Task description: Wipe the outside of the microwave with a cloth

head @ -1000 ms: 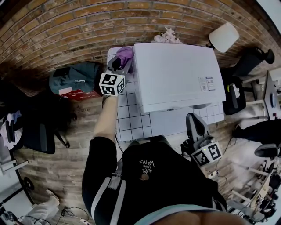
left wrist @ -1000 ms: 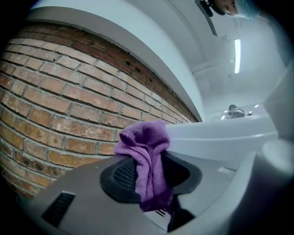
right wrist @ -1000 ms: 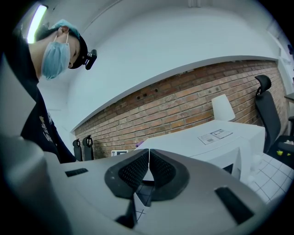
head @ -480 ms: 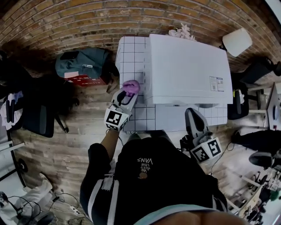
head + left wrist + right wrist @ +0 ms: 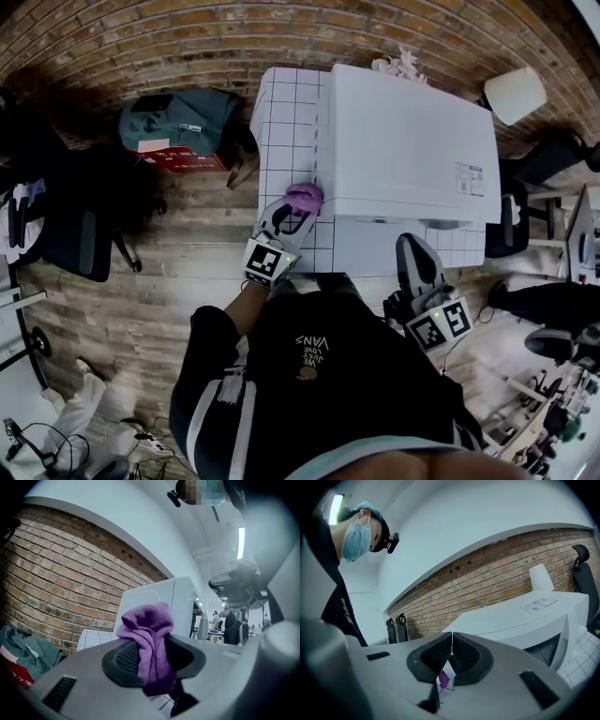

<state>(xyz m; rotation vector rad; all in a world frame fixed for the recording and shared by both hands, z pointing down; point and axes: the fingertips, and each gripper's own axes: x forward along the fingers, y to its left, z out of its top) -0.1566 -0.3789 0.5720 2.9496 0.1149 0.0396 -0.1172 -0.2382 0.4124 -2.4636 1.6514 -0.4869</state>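
Note:
The white microwave (image 5: pixel 408 150) stands on a white tiled table (image 5: pixel 286 112) against the brick wall. My left gripper (image 5: pixel 298 208) is shut on a purple cloth (image 5: pixel 304 198), which sits at the microwave's front left corner. In the left gripper view the purple cloth (image 5: pixel 147 646) bulges up between the jaws with the microwave (image 5: pixel 154 604) just behind it. My right gripper (image 5: pixel 419 265) hangs below the table's front edge, shut with nothing in it. The right gripper view has the microwave (image 5: pixel 525 616) beyond the closed jaws.
A green bag (image 5: pixel 178 122) and a red box (image 5: pixel 183 157) lie on the wooden floor left of the table. A lamp shade (image 5: pixel 514 94) stands at the back right. Black chairs (image 5: pixel 80 248) flank both sides. Dried flowers (image 5: pixel 398 64) sit behind the microwave.
My left gripper has drawn the cloth from the table's back left, along the microwave's left side, to its front left corner. The right gripper has stayed put.

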